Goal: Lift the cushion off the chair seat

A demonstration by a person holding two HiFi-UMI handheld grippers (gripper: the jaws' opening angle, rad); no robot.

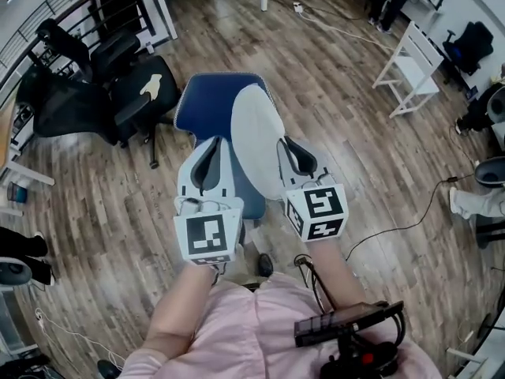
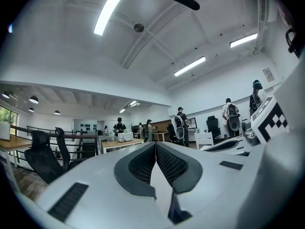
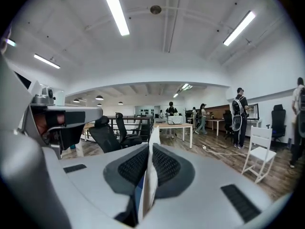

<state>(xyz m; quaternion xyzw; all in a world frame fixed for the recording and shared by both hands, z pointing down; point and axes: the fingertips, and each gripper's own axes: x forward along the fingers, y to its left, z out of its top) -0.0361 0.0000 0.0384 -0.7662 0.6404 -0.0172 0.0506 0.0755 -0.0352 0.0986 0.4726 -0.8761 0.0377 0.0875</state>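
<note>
Cushion, pale grey, was up on edge over the blue chair seat, no longer flat on it. It sat between the two grippers in the head view. Lift looked mostly done. I could not tell whether its lower end was clear of the seat front. What's left, as I judge it: bring it fully clear and away from the chair.

Right gripper had the cushion's right edge. In the right gripper view its jaws were clamped tight on a thin white-and-blue panel, the cushion's rim, which stuck out past the pads.

Left gripper was just left of the cushion, not clearly touching it. In the left gripper view its jaws were pressed together at the tips with nothing between them, so empty.
</note>
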